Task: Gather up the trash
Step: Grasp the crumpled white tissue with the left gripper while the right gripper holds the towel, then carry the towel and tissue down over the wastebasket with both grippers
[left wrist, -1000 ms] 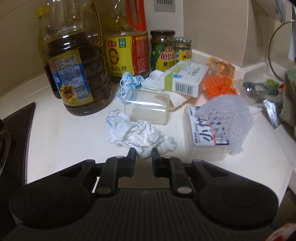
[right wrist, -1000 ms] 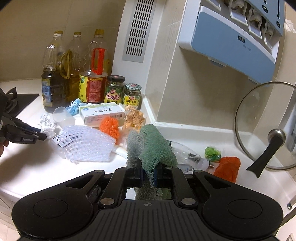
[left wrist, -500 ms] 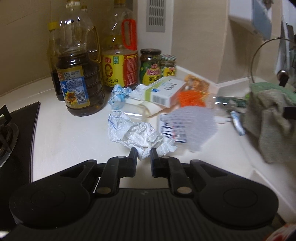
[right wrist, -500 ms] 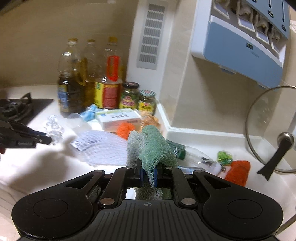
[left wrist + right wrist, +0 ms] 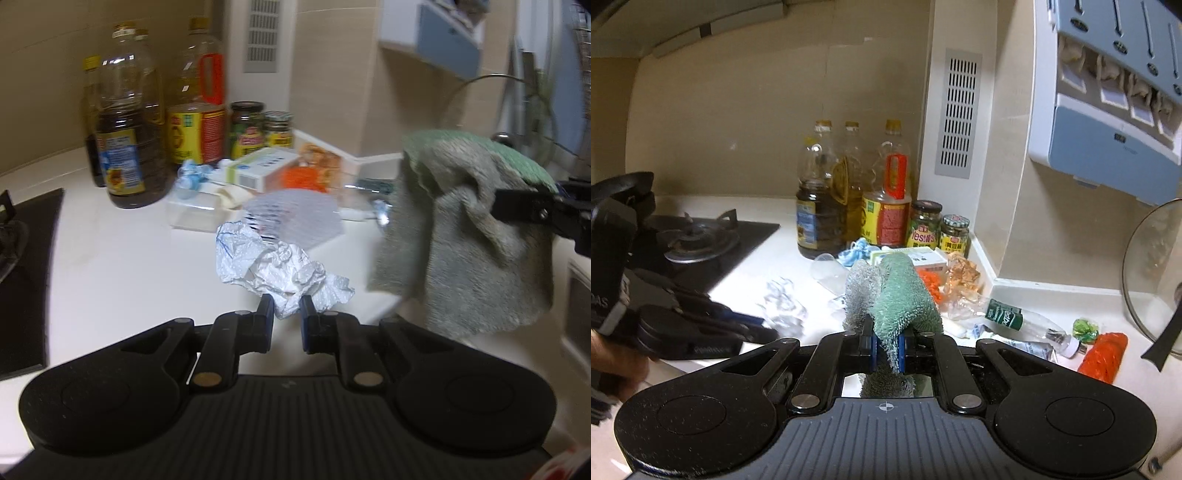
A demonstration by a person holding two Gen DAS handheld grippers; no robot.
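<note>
While the left gripper (image 5: 287, 308) pinches just a corner of the crumpled white tissue (image 5: 275, 266), low in the centre of the left wrist view, the wad hangs clear of the white counter (image 5: 122, 266), and I'd say that is the weak spot: so thin a bite on soft paper could tear or slip free with a quick swing and drop the wad back down. The right gripper (image 5: 886, 347) is clamped on a green-and-grey cloth (image 5: 905, 299), which droops from its jaws at the right of the left wrist view, close beside the tissue; the two loads could brush or snag if the hands crowd together. More rubbish lies on the counter beyond: a white foam fruit net (image 5: 295, 218), a clear plastic cup (image 5: 195, 214) on its side, a blue scrap (image 5: 192, 173), a small white and green carton (image 5: 266, 166), an orange mesh wad (image 5: 303, 177), and a squashed plastic bottle (image 5: 1027, 325) at centre right of the right wrist view. Behind them stand oil bottles (image 5: 125, 140) and two jars (image 5: 938, 229), easy to knock on a careless reach. A gas hob (image 5: 698, 236) fills the left side, and a glass lid (image 5: 1152, 273) leans at the far right edge.
</note>
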